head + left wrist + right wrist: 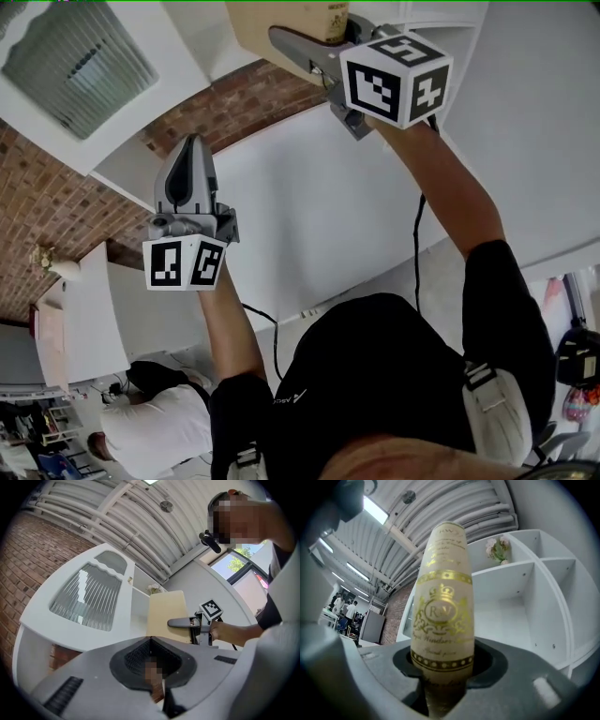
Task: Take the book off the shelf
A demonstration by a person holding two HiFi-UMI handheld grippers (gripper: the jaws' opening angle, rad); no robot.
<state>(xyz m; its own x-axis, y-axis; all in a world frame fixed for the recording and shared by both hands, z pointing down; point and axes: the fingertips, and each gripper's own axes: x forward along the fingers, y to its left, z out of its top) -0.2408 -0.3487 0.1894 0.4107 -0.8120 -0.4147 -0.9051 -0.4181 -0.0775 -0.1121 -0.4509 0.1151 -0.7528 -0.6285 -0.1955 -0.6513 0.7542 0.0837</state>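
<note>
The beige hardback book w/ gold crest & lettering [443, 616] is clamped between the jaws of the right gripper [443, 670]. It is held upright, spine toward that gripper's camera. It is kept in the air in front of the white open-compartment shelf unit [543, 597], clear of its boards as far as can be seen. A small bunch of pale pink flowers [497, 548] is seen in an upper compartment. In the head view the left gripper [151, 641] is raised lower than the right one & well apart from it. Its jaws are pressed together w/ nothing between them. A white cabinet door w/ ribbed glass [89, 597] & a red brick wall [56, 206] are seen beyond.
</note>
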